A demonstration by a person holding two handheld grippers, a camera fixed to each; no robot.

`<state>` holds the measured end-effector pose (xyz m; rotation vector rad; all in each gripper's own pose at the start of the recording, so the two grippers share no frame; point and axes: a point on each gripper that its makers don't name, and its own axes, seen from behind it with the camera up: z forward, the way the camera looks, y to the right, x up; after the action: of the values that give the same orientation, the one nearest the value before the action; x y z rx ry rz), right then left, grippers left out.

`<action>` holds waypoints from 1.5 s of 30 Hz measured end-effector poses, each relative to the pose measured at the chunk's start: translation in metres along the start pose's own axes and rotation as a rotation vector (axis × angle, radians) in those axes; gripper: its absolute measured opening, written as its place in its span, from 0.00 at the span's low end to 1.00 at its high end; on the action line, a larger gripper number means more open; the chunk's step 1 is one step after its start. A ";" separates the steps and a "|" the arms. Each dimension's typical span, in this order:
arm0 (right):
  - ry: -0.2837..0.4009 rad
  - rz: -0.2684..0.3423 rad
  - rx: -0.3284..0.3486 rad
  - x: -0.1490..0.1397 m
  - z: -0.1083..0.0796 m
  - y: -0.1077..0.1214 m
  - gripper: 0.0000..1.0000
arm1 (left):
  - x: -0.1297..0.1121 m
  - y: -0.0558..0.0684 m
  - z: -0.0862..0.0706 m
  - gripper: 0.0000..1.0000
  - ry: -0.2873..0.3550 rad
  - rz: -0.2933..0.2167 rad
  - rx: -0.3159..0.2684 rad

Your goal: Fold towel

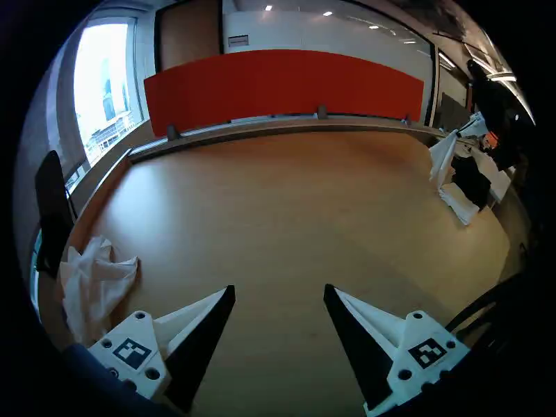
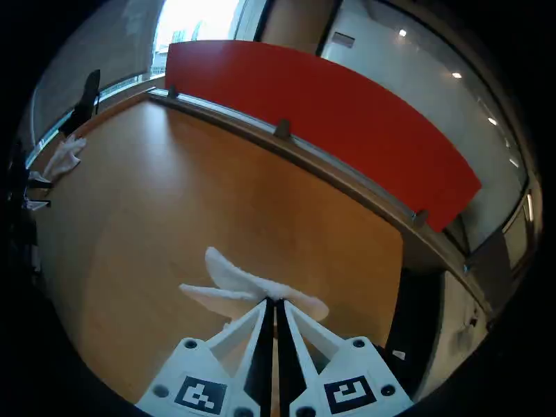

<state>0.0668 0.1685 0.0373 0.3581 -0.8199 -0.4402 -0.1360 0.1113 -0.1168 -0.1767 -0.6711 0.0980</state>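
A white towel (image 2: 240, 285) bunches out from the tips of my right gripper (image 2: 274, 304), which is shut on it above the wooden table (image 2: 174, 201). In the left gripper view that towel (image 1: 443, 156) hangs at the far right, over the table's right edge. My left gripper (image 1: 278, 295) stands open low over the table (image 1: 292, 208), with nothing between its fingers. A second, crumpled white cloth (image 1: 94, 281) lies by the table's left edge, just left of the left finger (image 1: 201, 326). It appears far off in the right gripper view (image 2: 64, 156).
A red divider panel (image 1: 278, 87) runs along the table's far edge. A folded white cloth (image 1: 459, 205) and a dark item (image 1: 472, 181) lie at the right end. A black chair back (image 1: 52, 208) stands at the left beside the windows.
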 end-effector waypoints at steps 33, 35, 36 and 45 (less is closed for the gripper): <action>-0.219 0.129 -0.044 -0.159 -0.028 0.000 0.02 | -0.005 -0.001 -0.007 0.95 -0.007 0.016 -0.013; -0.233 0.132 -0.045 -0.165 -0.028 0.000 0.02 | -0.005 -0.001 -0.007 0.95 -0.007 0.015 -0.012; -0.239 0.135 -0.044 -0.168 -0.028 0.000 0.02 | -0.005 -0.002 -0.007 0.95 -0.007 0.015 -0.012; -0.294 0.159 -0.044 -0.196 -0.026 -0.003 0.02 | -0.007 -0.003 -0.008 0.95 -0.013 0.016 -0.009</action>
<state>-0.0316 0.2686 -0.1016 0.1869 -1.1146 -0.3653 -0.1363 0.1067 -0.1269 -0.1902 -0.6832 0.1116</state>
